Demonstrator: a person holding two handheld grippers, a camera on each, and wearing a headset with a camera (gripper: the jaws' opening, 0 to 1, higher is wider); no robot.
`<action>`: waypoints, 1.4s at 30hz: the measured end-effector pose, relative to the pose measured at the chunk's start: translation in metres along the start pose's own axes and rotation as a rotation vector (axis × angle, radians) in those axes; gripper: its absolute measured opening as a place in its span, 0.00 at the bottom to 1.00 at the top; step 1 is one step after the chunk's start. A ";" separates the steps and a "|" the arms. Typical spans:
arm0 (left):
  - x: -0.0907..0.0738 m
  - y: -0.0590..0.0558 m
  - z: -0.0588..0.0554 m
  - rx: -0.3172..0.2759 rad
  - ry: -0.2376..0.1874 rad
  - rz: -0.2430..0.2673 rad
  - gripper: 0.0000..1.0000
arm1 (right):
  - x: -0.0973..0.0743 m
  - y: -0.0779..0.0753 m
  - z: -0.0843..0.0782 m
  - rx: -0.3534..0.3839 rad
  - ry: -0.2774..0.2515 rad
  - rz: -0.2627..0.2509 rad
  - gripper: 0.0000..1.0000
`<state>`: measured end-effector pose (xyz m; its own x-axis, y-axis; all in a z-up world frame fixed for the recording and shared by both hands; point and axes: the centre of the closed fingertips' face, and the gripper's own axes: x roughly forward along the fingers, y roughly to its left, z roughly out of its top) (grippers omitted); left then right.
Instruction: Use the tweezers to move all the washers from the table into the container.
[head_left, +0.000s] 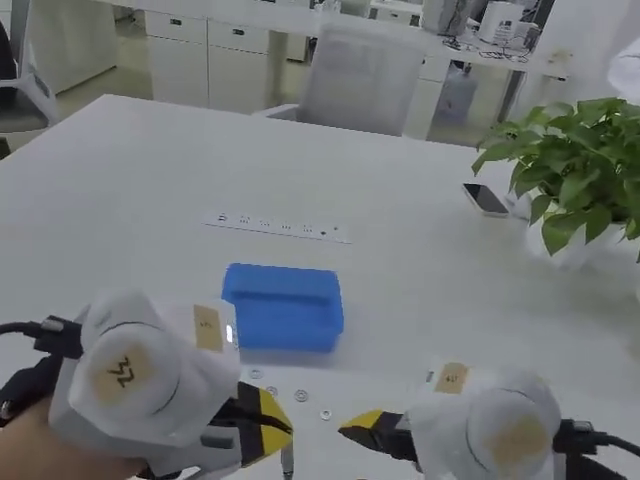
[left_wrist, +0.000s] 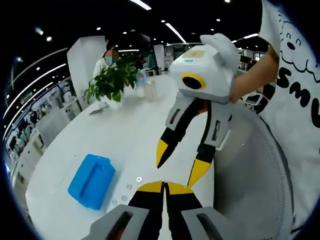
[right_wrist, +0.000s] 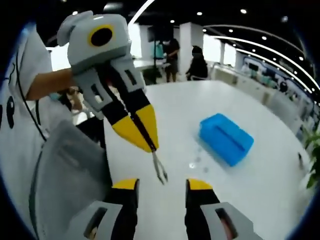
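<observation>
- The blue container (head_left: 283, 305) sits on the white counter (head_left: 130, 200) and is the landmark here. From this angle I cannot tell whether any washers are inside it.
- The washers (head_left: 300, 395) lie loose on the counter just in front of the container. They form a small scatter near the wall that faces the person.
- The left tongs (head_left: 280, 432) are clamped tight on the tweezers (right_wrist: 159, 167). The thin prongs stick out past the yellow tips and hang above the counter, further from the container than the washers are.
- The right tongs (head_left: 358, 428) stand wide apart and hold nothing. They face the left tongs from the same side of the container (the left gripper view has them looming just ahead of its own closed tips).
- As I judge it, the step in hand is the approach to a washer, with the tool gripped and no pick made yet. I make out nothing between the prongs, though the tips are too small to be sure.
- The next move calls for bringing the prong tips forward and down to the washer furthest from the container.
- The prongs would then need to straddle its rim at a low angle, since a flat washer will likely skate on the smooth counter.
- After a firm pinch, the washer has to clear the container's near wall before it is let go.
</observation>
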<state>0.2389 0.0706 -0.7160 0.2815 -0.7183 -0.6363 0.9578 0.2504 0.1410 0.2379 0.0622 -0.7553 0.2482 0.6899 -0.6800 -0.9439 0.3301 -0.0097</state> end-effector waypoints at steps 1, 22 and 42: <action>-0.002 -0.002 0.003 0.023 0.004 -0.002 0.00 | 0.001 0.001 0.004 -0.023 -0.004 0.011 0.31; -0.014 -0.010 0.023 0.082 0.008 -0.046 0.00 | 0.013 0.017 0.023 -0.224 -0.010 0.111 0.04; -0.065 0.033 -0.030 -0.467 -0.154 0.519 0.72 | 0.021 -0.022 0.045 0.049 -0.116 0.044 0.02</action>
<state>0.2508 0.1446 -0.6926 0.7320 -0.5065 -0.4557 0.5831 0.8116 0.0346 0.2739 0.0982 -0.7362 0.2328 0.7736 -0.5893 -0.9434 0.3269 0.0565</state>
